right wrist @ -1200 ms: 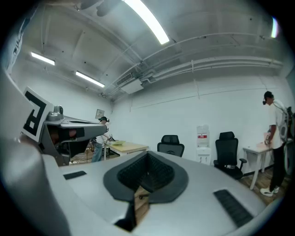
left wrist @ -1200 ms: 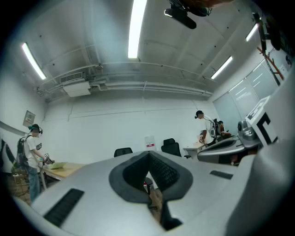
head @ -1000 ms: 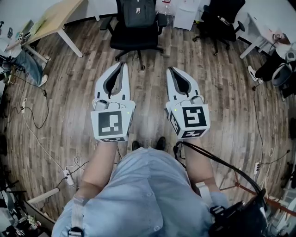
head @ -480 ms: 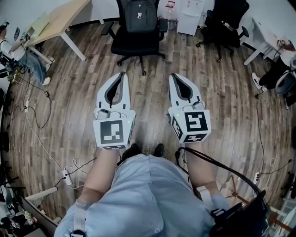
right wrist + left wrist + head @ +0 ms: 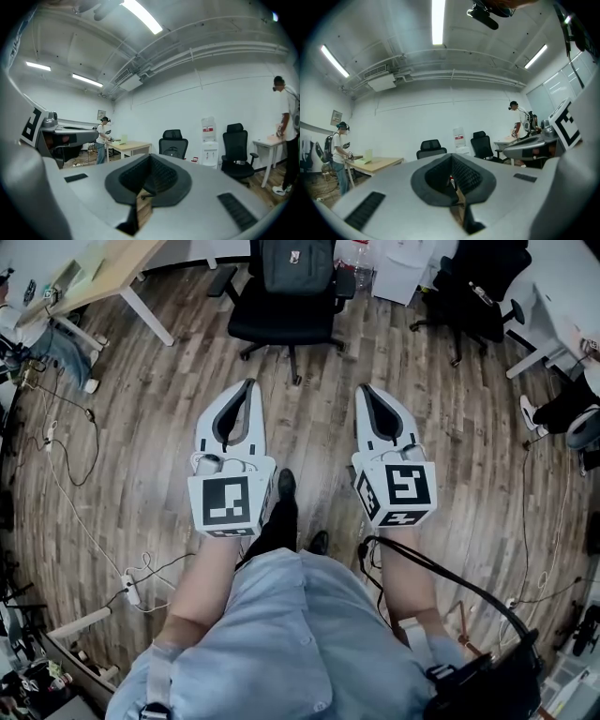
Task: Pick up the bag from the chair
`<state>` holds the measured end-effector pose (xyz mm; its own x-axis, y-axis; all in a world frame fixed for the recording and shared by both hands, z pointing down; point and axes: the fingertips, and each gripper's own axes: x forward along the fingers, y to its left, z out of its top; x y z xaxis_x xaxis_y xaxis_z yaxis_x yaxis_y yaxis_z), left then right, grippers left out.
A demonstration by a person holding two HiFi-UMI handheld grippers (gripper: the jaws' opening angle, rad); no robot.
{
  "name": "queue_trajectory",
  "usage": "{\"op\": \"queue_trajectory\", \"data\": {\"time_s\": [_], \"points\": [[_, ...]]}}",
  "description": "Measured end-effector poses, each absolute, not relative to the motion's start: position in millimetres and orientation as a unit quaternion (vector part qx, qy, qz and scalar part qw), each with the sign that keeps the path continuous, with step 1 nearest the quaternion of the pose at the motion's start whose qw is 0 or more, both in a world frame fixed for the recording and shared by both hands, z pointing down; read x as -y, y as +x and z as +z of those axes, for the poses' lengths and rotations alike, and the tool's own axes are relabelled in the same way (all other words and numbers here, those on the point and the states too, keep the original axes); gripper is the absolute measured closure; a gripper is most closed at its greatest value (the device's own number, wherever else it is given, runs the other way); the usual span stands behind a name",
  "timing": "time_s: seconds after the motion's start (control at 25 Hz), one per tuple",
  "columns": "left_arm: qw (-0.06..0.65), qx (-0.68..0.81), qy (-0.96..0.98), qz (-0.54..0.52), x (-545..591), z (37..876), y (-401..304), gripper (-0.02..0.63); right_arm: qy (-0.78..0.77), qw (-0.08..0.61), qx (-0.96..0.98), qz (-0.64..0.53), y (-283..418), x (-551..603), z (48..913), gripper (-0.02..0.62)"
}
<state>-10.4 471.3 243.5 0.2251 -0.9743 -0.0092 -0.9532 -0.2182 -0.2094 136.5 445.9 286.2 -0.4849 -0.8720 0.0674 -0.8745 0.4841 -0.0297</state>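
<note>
A dark grey backpack (image 5: pixel 296 263) stands upright on the seat of a black office chair (image 5: pixel 284 322) at the top of the head view. The same chair (image 5: pixel 173 143) shows small in the right gripper view, with the bag (image 5: pixel 174 152) on it. My left gripper (image 5: pixel 247 387) and right gripper (image 5: pixel 365 391) are held side by side over the wood floor, well short of the chair. Both have their jaws shut with nothing between them.
A second black chair (image 5: pixel 478 292) stands at the top right beside a white water dispenser (image 5: pixel 406 266). A wooden table (image 5: pixel 98 279) is at the top left. Cables and a power strip (image 5: pixel 131 589) lie on the floor at left. People stand at the room's edges.
The person has stepped forward: the chair with the backpack has come nearer, and one foot now shows between the grippers. Both grippers stay shut and level.
</note>
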Motion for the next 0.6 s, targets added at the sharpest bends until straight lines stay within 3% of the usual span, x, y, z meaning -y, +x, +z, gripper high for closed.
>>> {"op": "queue_trajectory", "data": {"time_s": [0.6], "points": [[0.115,-0.594,-0.796,-0.019,-303.1,208.5,-76.7,0.606,0.530,0.011,0.848,-0.013,61.9,-285.2,248.2,0.595]]}}
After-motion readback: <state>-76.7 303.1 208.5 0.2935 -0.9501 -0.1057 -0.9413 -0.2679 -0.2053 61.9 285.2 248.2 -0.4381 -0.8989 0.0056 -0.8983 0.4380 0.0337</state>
